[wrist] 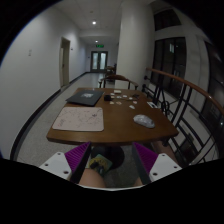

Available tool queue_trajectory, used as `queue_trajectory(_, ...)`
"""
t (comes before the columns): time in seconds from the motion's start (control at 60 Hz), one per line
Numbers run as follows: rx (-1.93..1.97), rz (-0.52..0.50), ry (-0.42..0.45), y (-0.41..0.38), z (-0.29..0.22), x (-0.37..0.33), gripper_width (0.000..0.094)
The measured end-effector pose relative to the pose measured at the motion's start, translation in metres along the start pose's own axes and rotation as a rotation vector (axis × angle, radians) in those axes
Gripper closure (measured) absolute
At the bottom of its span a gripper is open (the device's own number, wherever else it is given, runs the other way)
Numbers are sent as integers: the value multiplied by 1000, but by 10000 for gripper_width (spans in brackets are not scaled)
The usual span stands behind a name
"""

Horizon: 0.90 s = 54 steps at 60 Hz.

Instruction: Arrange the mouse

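A pale grey mouse [144, 120] lies on the right part of the brown wooden table [115, 125], near its right edge. A light rectangular mouse mat [78, 119] lies on the table's left part, apart from the mouse. My gripper [110, 160] is open and empty, held back from the table's near edge, lower than the tabletop. Its purple pads [75, 157] stand wide apart. The mouse and the mat are well beyond the fingers.
A closed dark laptop [85, 97] and several small white items [122, 95] lie at the table's far end. A railing [182, 95] runs along the right. A white column [131, 40] stands behind the table. A corridor runs to a far door [99, 60].
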State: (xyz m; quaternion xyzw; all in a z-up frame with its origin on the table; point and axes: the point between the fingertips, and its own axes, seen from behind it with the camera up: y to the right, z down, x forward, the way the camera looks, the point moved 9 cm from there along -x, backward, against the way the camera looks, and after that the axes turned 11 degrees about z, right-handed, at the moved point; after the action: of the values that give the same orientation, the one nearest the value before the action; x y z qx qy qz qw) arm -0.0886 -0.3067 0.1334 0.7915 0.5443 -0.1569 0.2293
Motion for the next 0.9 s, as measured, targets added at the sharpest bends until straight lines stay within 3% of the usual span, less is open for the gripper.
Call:
queue_trajectory(0.283, 9, 61, -8, 44, -14, 45, 100)
queue_trajectory(0.533, 0, 97, -73, 107, -23, 162, 101)
queue_trajectory(0.717, 2, 41, -145, 132, -23, 243, 104)
queue_trajectory(0.9, -10, 5, -147, 139, -33, 288, 91)
